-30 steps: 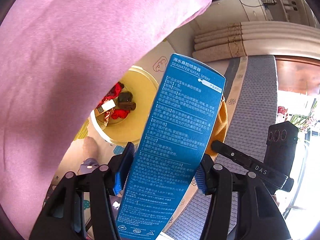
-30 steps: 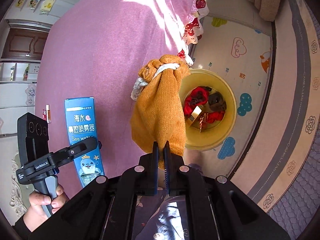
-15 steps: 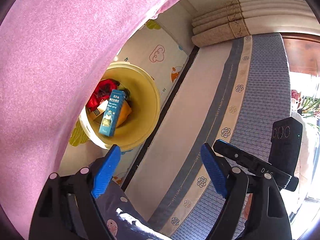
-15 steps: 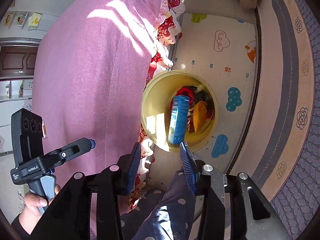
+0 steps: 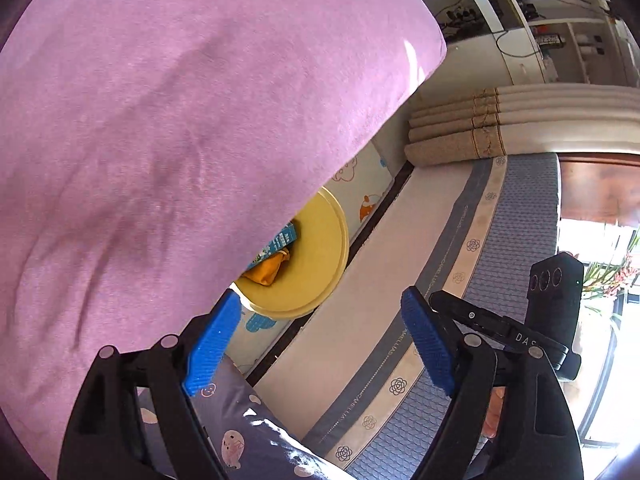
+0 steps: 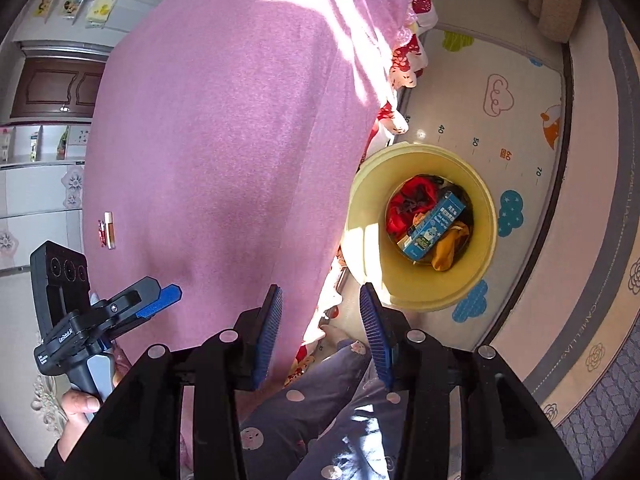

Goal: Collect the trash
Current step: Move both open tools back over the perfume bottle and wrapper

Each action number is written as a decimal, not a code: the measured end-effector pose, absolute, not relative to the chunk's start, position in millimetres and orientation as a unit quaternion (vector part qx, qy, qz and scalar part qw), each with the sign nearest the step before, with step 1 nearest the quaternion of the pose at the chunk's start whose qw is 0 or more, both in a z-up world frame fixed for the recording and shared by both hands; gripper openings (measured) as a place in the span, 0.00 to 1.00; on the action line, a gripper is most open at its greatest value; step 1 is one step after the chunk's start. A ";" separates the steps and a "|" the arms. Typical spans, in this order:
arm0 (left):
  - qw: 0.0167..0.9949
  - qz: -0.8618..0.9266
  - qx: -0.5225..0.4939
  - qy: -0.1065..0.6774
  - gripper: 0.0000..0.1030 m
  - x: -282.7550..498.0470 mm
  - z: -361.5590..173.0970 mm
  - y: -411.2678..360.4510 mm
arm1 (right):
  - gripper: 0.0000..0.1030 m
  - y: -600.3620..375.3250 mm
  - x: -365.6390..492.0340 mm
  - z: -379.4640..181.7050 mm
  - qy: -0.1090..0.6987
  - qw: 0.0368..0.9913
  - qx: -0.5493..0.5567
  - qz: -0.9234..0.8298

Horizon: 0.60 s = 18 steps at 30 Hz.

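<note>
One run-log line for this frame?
left tool: open, empty | right tool: open, empty | blue box, orange bag: in yellow bin

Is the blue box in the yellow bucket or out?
In. The blue box lies tilted inside the yellow bucket, on red things and beside an orange bundle.

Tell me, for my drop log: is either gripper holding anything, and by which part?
Nothing: left gripper and right gripper both stand open, empty.

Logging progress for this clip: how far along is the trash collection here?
Done: the blue nasal-spray box and orange cloth bundle lie in the yellow plastic bin. In hand: nothing; the left gripper and right gripper are open and empty. Left: perhaps the small tube on the pink tablecloth.
</note>
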<state>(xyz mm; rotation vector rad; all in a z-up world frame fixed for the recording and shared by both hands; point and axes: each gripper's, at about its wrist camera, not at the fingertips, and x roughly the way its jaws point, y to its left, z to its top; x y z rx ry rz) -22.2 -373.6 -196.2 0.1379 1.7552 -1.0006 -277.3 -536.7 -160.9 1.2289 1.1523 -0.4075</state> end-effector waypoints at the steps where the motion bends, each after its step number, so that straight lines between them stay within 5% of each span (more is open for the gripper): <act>1: 0.537 -0.414 0.046 0.734 0.79 -11.8 -192.0 -361.7 | 0.40 -530.8 -262.8 -156.7 0.510 0.652 0.534 -0.170; 18: 0.631 -0.357 -0.039 0.688 0.79 154.9 -139.6 -166.9 | 0.40 -367.3 -8.3 -113.3 0.571 0.701 0.426 -0.032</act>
